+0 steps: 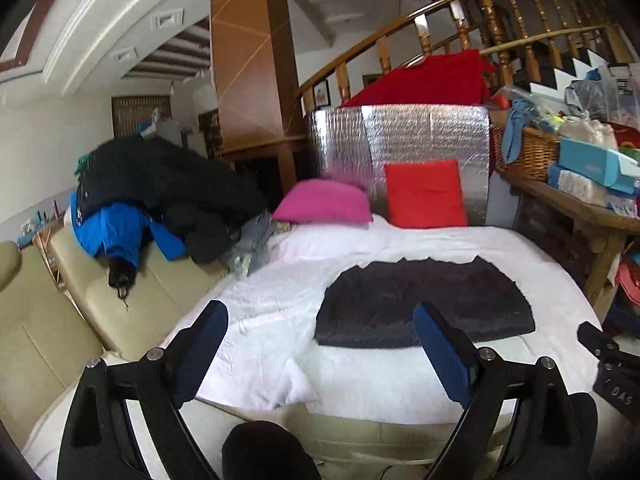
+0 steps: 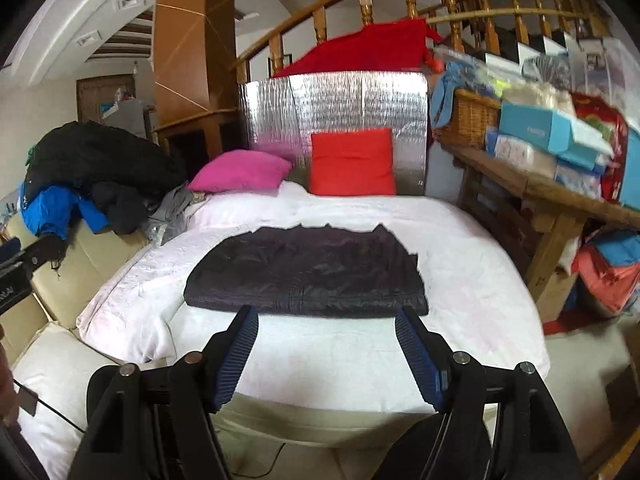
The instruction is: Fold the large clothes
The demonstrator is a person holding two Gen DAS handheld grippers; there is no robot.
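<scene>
A dark grey-black garment [image 1: 424, 306] lies folded into a flat rectangle on the white bed cover [image 1: 280, 292]; it also shows in the right wrist view [image 2: 308, 274]. My left gripper [image 1: 322, 314] is open and empty, held back above the bed's near edge, left of the garment's front edge. My right gripper [image 2: 326, 320] is open and empty, just short of the garment's front edge. The right gripper's body shows at the right edge of the left wrist view [image 1: 612, 364].
A pink pillow [image 1: 324, 202] and a red pillow [image 1: 424, 194] lean against a silver foil panel [image 1: 400, 140]. A pile of black and blue clothes [image 1: 152, 196] sits on the cream sofa [image 1: 60, 312]. A cluttered wooden table [image 2: 560, 196] stands right.
</scene>
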